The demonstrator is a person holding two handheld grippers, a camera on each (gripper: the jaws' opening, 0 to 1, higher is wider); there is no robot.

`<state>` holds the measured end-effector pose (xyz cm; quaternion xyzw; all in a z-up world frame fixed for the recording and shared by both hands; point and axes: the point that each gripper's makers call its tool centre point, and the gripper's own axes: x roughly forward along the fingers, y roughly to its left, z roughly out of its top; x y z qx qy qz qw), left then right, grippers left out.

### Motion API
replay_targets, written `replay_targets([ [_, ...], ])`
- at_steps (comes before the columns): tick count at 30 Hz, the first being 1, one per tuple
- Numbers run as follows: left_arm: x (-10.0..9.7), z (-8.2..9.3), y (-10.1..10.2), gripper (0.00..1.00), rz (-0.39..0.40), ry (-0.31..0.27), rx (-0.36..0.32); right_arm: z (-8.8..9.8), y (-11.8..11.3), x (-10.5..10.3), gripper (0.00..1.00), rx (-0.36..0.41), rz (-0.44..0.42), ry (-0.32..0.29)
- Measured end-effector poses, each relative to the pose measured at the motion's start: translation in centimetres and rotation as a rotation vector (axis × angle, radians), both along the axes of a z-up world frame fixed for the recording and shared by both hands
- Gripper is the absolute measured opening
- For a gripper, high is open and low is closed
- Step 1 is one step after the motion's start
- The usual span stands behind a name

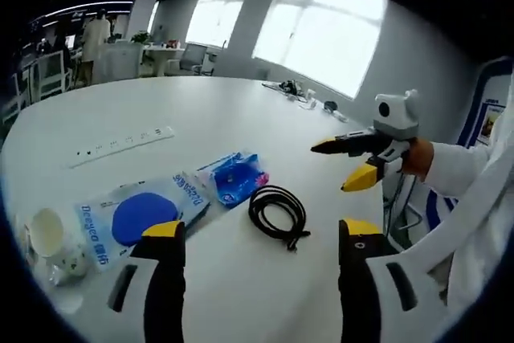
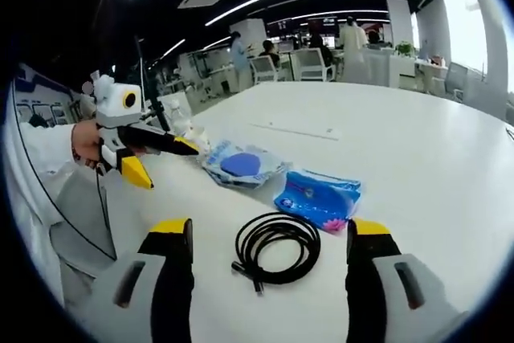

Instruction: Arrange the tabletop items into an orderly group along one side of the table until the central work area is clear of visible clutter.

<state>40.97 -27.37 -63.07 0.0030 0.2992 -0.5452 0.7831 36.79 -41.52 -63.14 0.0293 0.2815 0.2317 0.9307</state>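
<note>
Both grippers (image 1: 262, 234) (image 2: 269, 234) wide apart, holding nothing. Between them on table (image 1: 161, 102): cable (image 1: 279, 214), 2 blue packets (image 1: 136, 216) (image 1: 234, 177).

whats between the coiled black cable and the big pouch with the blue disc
A smaller blue packet lies between the black cable and the big pouch; the right gripper view shows the same order.

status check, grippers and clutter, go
Left gripper and right gripper open, empty. Black cable, blue packet, blue-disc bag uncollected mid-table. Nothing in the way.
</note>
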Motion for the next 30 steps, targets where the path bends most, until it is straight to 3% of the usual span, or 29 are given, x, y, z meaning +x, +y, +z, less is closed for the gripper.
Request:
replay_targets([
  [5,-0.4,1.4,2.4,0.83,0.037,-0.009,-0.022,0.9,0.3,-0.9,0.80,-0.002,0.003,-0.016],
  [10,-1.1,2.2,5.5,0.83,0.051,-0.036,0.000,1.8,0.3,-1.6,0.82,0.003,-0.009,-0.035],
  [22,-2.0,4.0,14.1,0.86,0.150,-0.073,0.006,2.8,1.7,-4.0,0.86,0.001,0.005,-0.040],
  [30,-2.4,3.3,19.0,0.87,0.194,-0.076,0.047,2.7,3.2,-5.0,0.87,-0.003,-0.002,-0.035],
])
